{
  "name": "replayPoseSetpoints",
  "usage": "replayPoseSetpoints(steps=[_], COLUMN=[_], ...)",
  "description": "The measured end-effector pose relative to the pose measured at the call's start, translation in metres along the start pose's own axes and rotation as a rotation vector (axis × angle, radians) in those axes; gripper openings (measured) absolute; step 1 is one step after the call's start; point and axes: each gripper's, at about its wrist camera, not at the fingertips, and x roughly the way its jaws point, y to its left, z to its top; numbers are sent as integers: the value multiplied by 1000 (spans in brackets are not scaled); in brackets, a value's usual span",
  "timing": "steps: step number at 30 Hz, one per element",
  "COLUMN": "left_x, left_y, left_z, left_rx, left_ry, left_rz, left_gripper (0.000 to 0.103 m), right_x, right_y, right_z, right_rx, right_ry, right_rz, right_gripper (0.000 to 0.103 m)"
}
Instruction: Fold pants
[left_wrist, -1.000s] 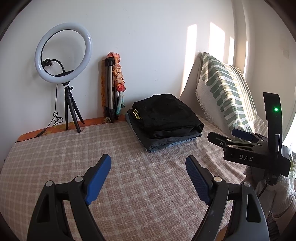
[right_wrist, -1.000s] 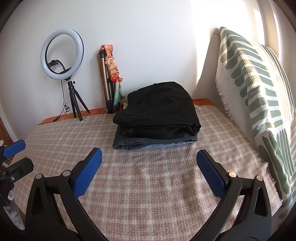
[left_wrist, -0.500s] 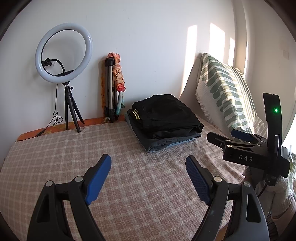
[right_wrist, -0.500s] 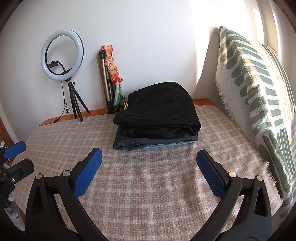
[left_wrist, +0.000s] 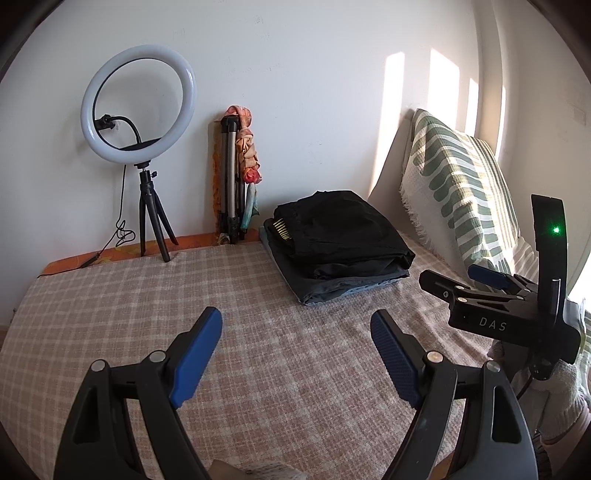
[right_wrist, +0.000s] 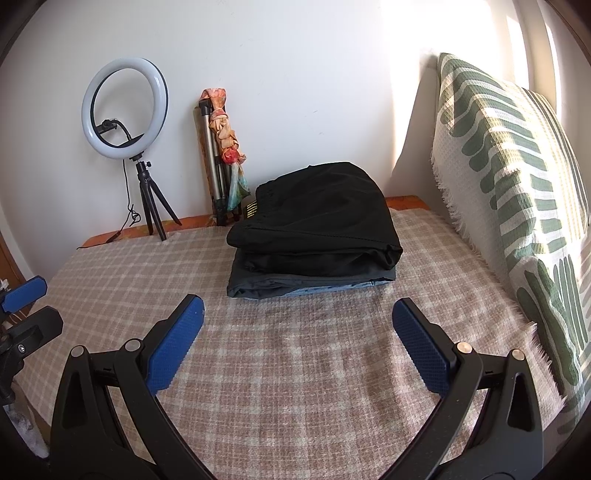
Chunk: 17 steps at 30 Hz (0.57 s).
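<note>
Left tool (left_wrist: 295, 332): jaws spread wide, nothing between the blue pads, hovering over the checked blanket (left_wrist: 147, 295).
Right tool (right_wrist: 297, 328): released too, pads far apart, nothing in them, low over the same blanket.
Left view only: and there's the right tool's body from the side, at the right edge, marked "DAS", green light glowing on its upright post, a white-gloved hand (left_wrist: 554, 398) beneath it.
Right view only: the left tool's tips peek in at the left edge, one blue pad above a black finger; here the bed's orange edge (right_wrist: 404, 201) shows behind the pile.
Pants (left_wrist: 341, 230): black, folded, sitting on top of a stack of folded clothes at the far side of the bed, near the wall.
Stack below: a dark grey piece and a light blue one under the pants.
Pants to tools: ahead of both, well apart, untouched; right of centre for the left tool, dead ahead for the right.
Beside the stack: green-patterned pillow (right_wrist: 509, 192) to the right, folded tripod (left_wrist: 231, 177) just left, ring light (left_wrist: 138, 103) further left.
</note>
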Motion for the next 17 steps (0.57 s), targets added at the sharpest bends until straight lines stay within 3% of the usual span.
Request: replayPoseSetpoints(steps=[8,17], left_x=[-4,-3], left_y=[-5,-4], left_z=[0,-2], left_rx=[28,19], left_ry=[-9,-7], left_rz=[45,35], left_gripper=[82,82], right_x=[0,3], right_y=[0,3], right_z=[1,0], right_rx=[-2,-8], right_ry=[4,11], right_rz=[-1,-2], right_gripper=[103,103])
